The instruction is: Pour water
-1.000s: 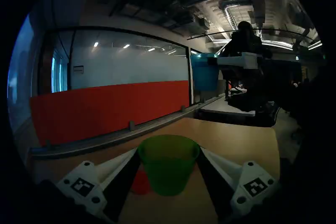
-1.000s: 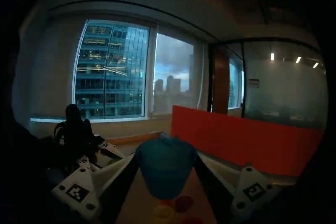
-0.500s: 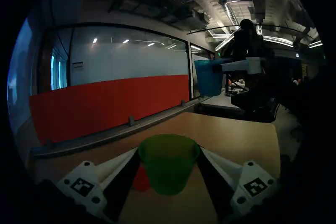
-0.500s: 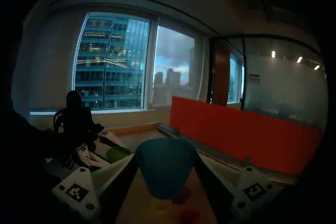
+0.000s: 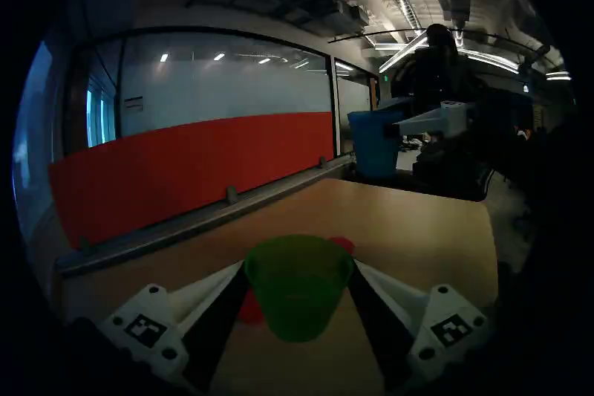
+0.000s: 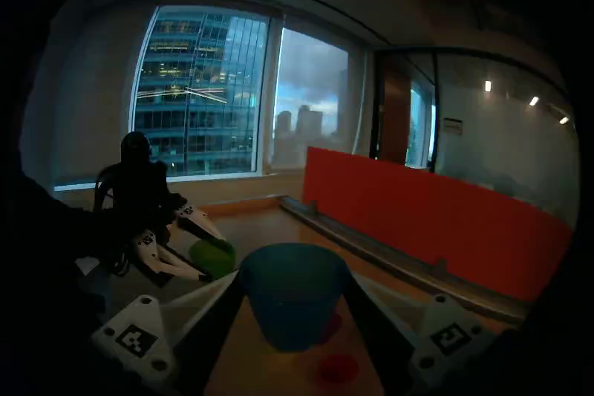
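My left gripper (image 5: pixel 298 276) is shut on a green cup (image 5: pixel 298 299), held upright above the wooden table (image 5: pixel 416 232). My right gripper (image 6: pixel 294 283) is shut on a blue cup (image 6: pixel 293 299), also upright. In the left gripper view the blue cup (image 5: pixel 375 145) hangs at the far end of the table in the other gripper (image 5: pixel 434 119), with a dark hand behind it. In the right gripper view the green cup (image 6: pixel 217 255) sits at the left in the other gripper (image 6: pixel 202 261). I cannot see water in either cup.
Flat red discs (image 6: pixel 338 368) lie on the table under the blue cup, and red pieces (image 5: pixel 251 308) show behind the green cup. A red partition (image 5: pixel 185 166) with a metal rail (image 5: pixel 223 214) runs along one table edge. Large windows (image 6: pixel 200 91) stand beyond.
Both grippers have come lower toward the table, cups still held. In the left gripper view the blue cup has dropped down; in the right gripper view the green cup has come more into sight.
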